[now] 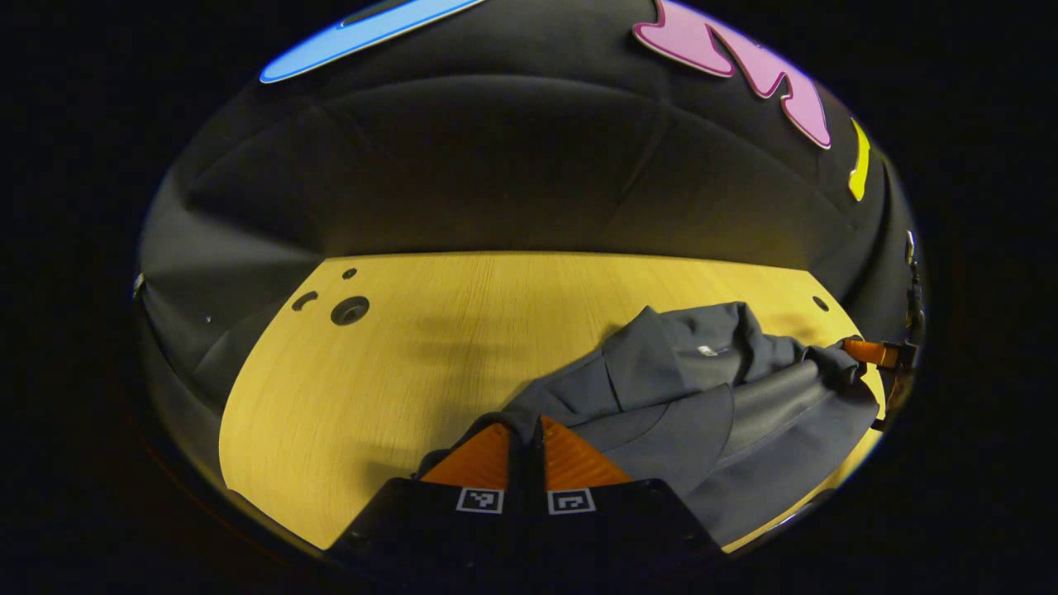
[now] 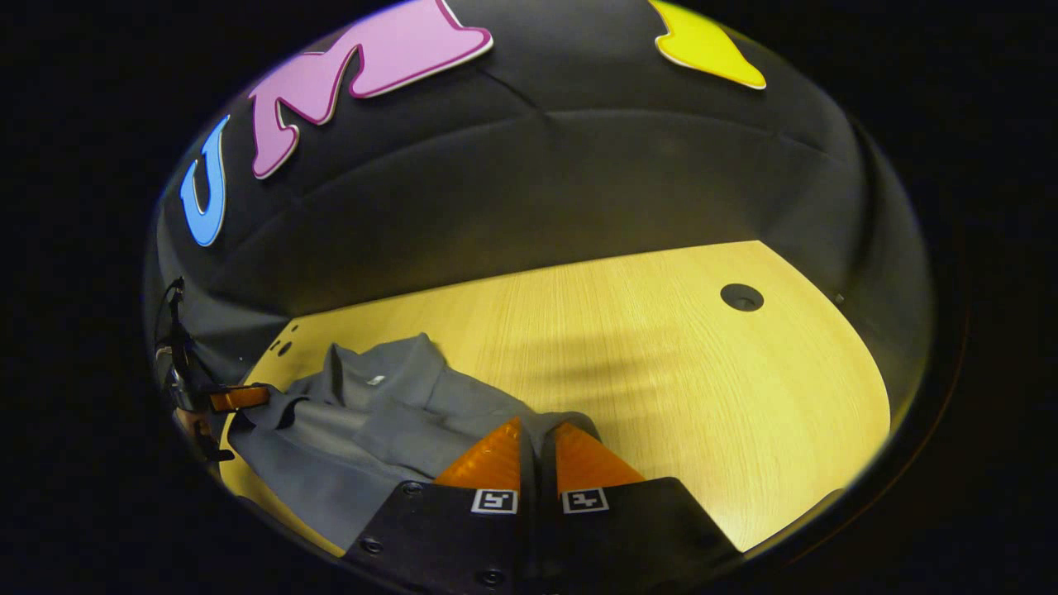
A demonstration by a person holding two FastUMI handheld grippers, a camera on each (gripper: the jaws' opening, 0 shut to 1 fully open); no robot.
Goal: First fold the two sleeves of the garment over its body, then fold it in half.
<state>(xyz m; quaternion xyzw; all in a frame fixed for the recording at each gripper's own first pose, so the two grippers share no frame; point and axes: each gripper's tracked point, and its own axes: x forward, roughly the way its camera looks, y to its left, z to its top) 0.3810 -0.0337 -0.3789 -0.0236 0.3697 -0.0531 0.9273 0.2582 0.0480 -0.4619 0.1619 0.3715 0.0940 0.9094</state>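
Partly bunched grey garment (image 1: pixel 702 405), tool (image 1: pixel 526 430) tips buried in cloth

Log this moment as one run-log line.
left gripper: shut on garment | right gripper: shut on garment | garment: bunched on table, fold in progress

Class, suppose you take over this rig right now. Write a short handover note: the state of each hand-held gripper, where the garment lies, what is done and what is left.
Left hand-held gripper: shut on the garment, pinching one edge.
Right hand-held gripper: shut on the garment's opposite edge.
Garment: grey, bunched on the wooden table, stretched between the two grippers.
Done: cloth looks partly folded over the body; I cannot tell whether both sleeves are in.
Left: check the sleeves, then fold in half and release.
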